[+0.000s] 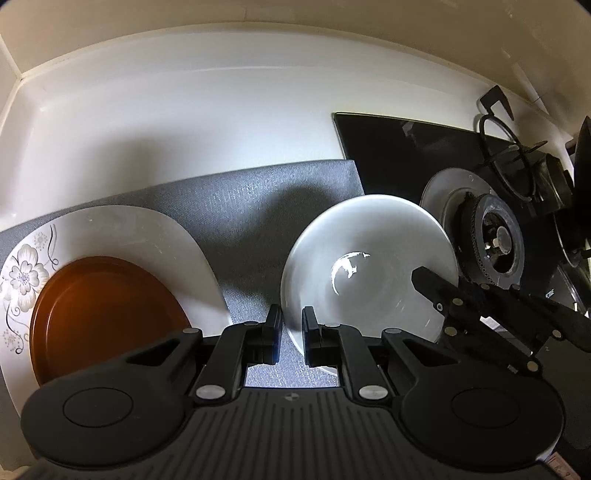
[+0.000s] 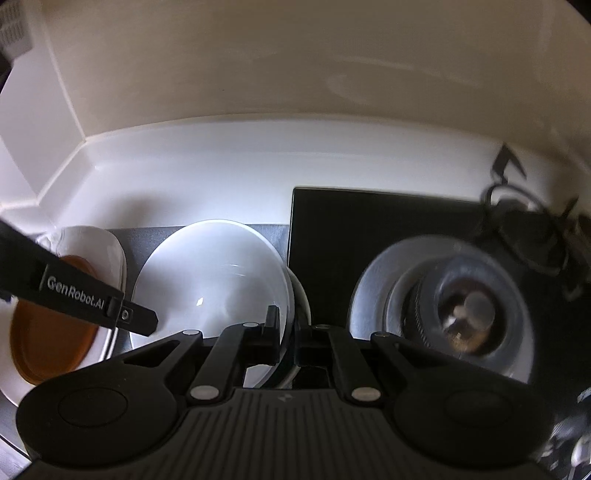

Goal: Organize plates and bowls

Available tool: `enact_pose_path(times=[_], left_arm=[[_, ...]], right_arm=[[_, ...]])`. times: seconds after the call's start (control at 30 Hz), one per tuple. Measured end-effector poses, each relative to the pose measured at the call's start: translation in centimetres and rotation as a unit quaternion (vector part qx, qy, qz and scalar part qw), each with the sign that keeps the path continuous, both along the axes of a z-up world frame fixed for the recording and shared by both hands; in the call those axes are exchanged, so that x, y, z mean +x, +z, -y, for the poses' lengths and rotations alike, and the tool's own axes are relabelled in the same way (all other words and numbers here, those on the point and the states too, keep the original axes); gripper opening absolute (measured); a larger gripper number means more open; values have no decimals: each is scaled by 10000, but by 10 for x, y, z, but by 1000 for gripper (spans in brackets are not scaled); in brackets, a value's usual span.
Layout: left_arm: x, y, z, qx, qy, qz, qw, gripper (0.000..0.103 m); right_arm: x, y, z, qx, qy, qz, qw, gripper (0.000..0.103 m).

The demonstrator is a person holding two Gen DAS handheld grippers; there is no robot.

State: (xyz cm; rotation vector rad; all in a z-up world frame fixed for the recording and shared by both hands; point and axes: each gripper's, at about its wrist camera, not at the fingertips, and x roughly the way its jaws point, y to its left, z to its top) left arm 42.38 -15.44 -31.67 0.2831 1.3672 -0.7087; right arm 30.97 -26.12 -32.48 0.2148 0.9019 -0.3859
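The left gripper (image 1: 291,325) points steeply down, its fingers pinching the near left rim of the white bowl (image 1: 369,266). The right gripper (image 2: 286,325) clamps the same bowl's right rim, with one finger inside the wall and the other outside. The bowl sits above the grey mat (image 1: 258,206) spread on the white counter (image 1: 184,122); whether its base touches the mat cannot be told. To the left on the mat lies a white plate with a floral rim (image 1: 122,229), and a smaller brown plate (image 1: 107,317) rests on top of it. Just right of the bowl is the black glass hob (image 1: 399,155), its gas burner (image 1: 495,236) near the bowl's edge and a black pan support (image 1: 517,162) farther back. The cream wall (image 1: 295,22) rises behind the counter.
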Motion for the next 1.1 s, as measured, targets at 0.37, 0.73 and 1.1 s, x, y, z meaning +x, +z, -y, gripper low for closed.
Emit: enact_pose_path(times=[0.37,0.73,1.1], left_arm=[[7,-6,-9,-252,59,-292,9992,12],[19,-9,-20,-609,112,-575,9964,12],[16,-7,-17,-519,-143,-435,9976,15]], right_arm=[[14,17,5,330,-291,-603,9972,10],[42,11,-8,-304,17,-1672,9854,11],[25,6,22,676,-385,-1241,9892,15]])
